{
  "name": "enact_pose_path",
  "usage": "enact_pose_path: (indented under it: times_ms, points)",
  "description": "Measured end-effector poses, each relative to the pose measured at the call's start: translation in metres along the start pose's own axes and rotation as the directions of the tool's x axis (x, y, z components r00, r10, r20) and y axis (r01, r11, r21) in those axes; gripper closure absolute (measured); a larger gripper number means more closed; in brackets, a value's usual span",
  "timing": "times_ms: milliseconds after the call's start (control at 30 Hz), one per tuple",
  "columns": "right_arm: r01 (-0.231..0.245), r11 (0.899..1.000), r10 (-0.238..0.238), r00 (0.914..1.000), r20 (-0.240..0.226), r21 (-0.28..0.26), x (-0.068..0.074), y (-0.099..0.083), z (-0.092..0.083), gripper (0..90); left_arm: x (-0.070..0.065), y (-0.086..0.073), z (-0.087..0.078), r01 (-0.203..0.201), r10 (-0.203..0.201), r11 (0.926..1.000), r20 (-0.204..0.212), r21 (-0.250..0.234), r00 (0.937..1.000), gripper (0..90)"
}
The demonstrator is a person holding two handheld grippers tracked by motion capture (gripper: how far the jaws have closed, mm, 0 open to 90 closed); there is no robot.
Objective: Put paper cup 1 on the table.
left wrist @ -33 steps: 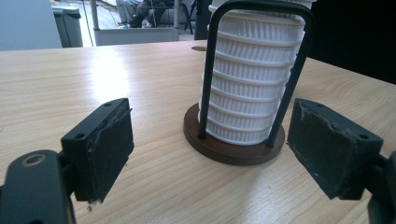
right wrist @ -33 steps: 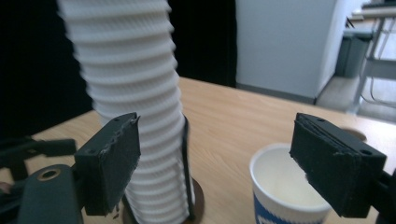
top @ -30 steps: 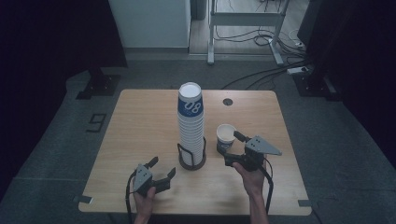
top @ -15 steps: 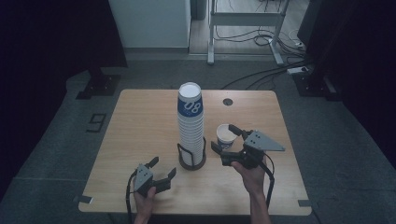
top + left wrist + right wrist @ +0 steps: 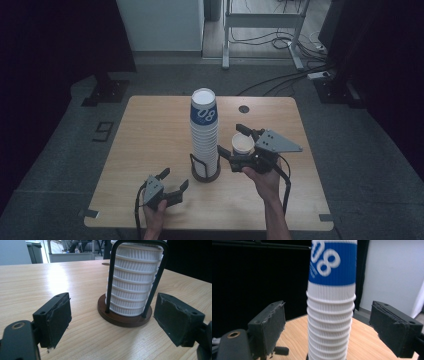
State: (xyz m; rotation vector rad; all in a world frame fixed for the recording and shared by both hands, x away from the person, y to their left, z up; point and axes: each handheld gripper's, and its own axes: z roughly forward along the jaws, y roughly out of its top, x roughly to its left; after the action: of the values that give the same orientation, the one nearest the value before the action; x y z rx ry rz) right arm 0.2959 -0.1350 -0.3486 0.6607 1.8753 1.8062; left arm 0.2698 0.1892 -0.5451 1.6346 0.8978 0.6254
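Looks like one single cup point(image 5: 243, 144) is already off the tall cup stack point(image 5: 204, 135) and stands just right of it on the counter point(image 5: 150, 135). Right tongs point(image 5: 231, 141) have just been opening, nothing between them, hovering by the cup. Left tongs point(image 5: 173, 180) rest spread, near the holder point(image 5: 125, 315).

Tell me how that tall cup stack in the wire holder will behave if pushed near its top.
Likely top-heavy: the cup stack rises far above the wire holder, which hugs only its lowest cups, so a high push would probably topple it. Its ribbed paper walls should grip well but may dent.
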Motion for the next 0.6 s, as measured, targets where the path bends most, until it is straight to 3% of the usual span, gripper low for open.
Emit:
enact_pose_path:
  times_ms: [200,333,600]
  points:
    - [-0.006,1.0,0.005,0.9999,-0.012,-0.019,-0.001,0.016,0.013,12.8,0.0,0.0,0.0,-0.004,0.004,1.0,-0.006,0.006,1.0,14.3]
    - [-0.023,1.0,0.023,0.9995,-0.022,-0.005,-0.008,0.021,0.03,12.7,-0.001,0.0,0.0,-0.008,0.008,0.9999,-0.004,0.009,1.0,14.3]
    - [-0.012,1.0,0.012,0.9998,-0.017,0.023,-0.011,0.028,0.053,12.6,0.0,0.0,0.0,-0.011,0.011,0.9999,-0.003,0.003,0.9999,14.3]
